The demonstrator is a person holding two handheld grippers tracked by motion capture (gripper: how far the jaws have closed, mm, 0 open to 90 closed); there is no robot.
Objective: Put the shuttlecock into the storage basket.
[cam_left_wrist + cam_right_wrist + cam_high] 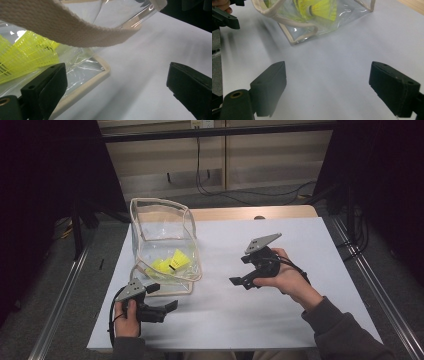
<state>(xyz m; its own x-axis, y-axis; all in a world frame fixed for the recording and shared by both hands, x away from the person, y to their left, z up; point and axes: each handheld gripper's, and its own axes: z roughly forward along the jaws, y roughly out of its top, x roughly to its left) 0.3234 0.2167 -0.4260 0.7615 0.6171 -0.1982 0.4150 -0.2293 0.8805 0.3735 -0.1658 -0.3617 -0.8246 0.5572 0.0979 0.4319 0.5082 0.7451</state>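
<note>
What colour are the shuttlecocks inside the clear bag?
Bright yellow shuttlecocks with dark print, inside the clear bag; the right gripper view shows them best.

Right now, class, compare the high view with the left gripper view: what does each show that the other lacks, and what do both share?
High view alone: both hands, the right gripper open over the white table sheet, and the floor cables.

Left gripper view alone: the weave of the bag's cream strap, close up.

Shared: the clear bag, the yellow shuttlecocks, and the open left gripper.
</note>
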